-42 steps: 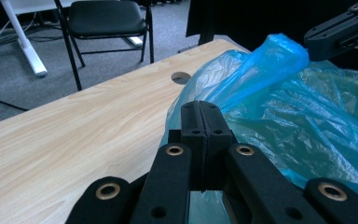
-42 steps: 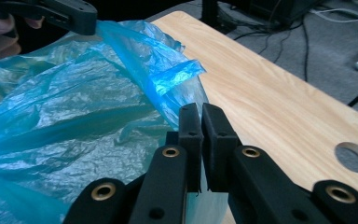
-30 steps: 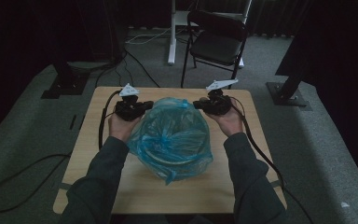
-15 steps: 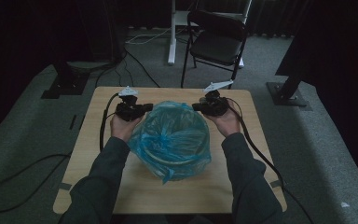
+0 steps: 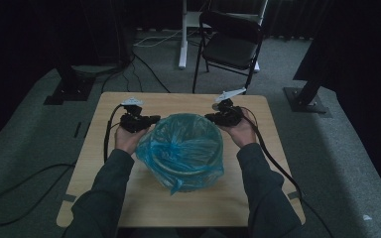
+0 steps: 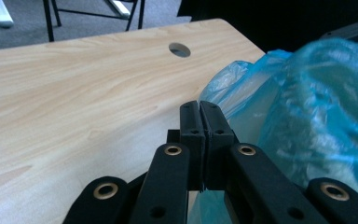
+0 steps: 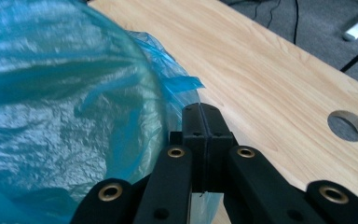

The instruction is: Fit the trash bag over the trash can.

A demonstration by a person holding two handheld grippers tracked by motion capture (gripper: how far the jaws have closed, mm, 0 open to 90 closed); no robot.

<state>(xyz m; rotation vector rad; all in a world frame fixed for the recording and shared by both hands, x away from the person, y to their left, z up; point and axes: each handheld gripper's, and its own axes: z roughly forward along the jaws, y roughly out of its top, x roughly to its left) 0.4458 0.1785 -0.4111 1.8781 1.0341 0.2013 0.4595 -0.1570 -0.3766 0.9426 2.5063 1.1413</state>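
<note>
A thin blue plastic bag (image 5: 181, 148) lines a round bin (image 5: 197, 182) in the middle of the wooden table (image 5: 99, 168). Its mouth is stretched wide between my two hands. My left gripper (image 5: 151, 119) is at the bag's far left rim and my right gripper (image 5: 209, 117) at its far right rim. In the left gripper view the jaws (image 6: 199, 105) are pressed together with the bag's film (image 6: 307, 116) running in beside and under them. In the right gripper view the jaws (image 7: 200, 108) are also shut, the film (image 7: 51, 93) gathered at their left.
A black folding chair (image 5: 230, 44) and a white stand leg (image 5: 182, 34) are on the carpet beyond the table. The tabletop has a round cable hole (image 6: 179, 49) near a far corner. Cables trail off both sides of the table.
The bag was puffed up and bunched; now it sits lower with its mouth spread open over the bin. My left hand has come down a little.
</note>
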